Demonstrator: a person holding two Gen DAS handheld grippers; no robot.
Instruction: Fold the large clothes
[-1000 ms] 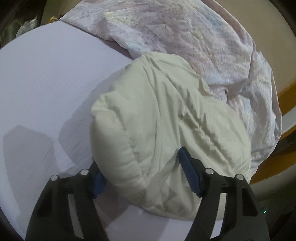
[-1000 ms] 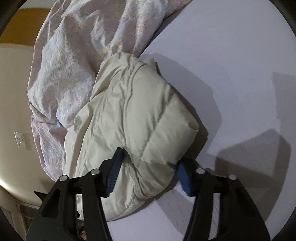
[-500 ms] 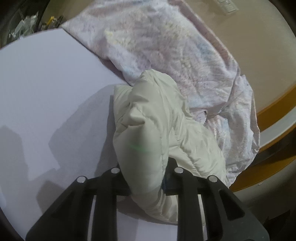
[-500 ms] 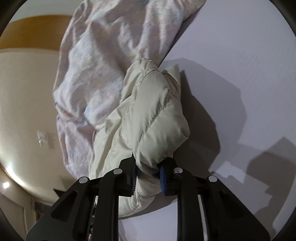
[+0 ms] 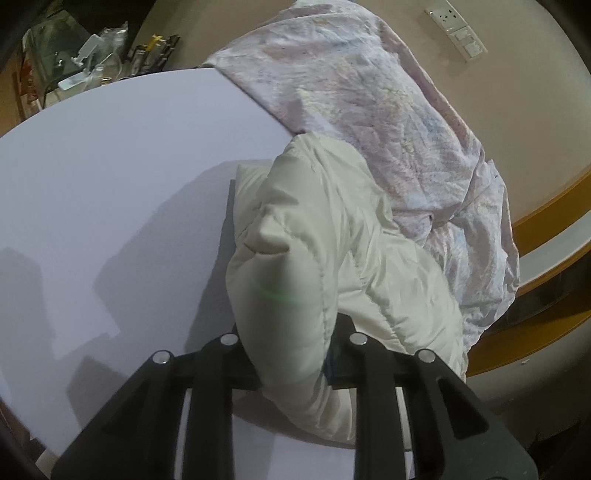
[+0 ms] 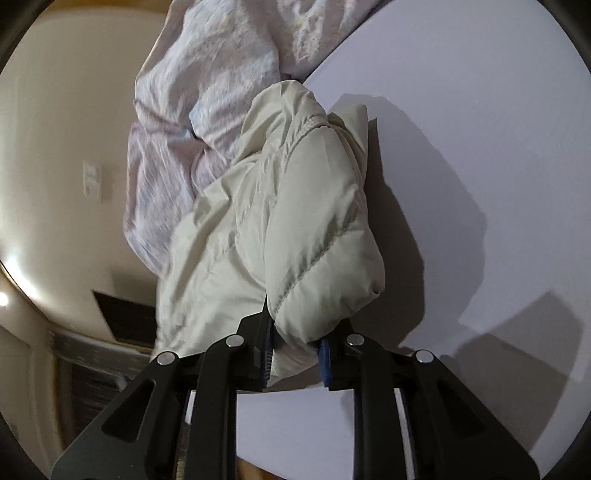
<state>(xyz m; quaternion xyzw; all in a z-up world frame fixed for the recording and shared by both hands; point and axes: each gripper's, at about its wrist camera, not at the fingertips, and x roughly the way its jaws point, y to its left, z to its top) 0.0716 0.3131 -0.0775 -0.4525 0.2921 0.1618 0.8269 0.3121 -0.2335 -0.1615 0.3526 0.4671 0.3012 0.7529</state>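
Observation:
A cream quilted puffer jacket [image 5: 332, 236] hangs bunched over a pale lilac table [image 5: 110, 177]. My left gripper [image 5: 290, 354] is shut on one thick fold of it. My right gripper [image 6: 295, 350] is shut on another fold of the same jacket [image 6: 295, 206], with blue pads [image 6: 325, 356] pressed into the fabric. The jacket is lifted off the table and casts a shadow beneath. Its far end is hidden against a floral sheet.
A crumpled pale floral sheet [image 5: 388, 103] lies heaped behind the jacket, also in the right wrist view [image 6: 207, 88]. Clutter [image 5: 88, 62] sits past the table's far left edge. A beige wall with a socket plate [image 5: 458, 26] stands behind.
Both grippers closed from open onto folds of the jacket, then lifted it, so the jacket now hangs bunched and narrower above the table.

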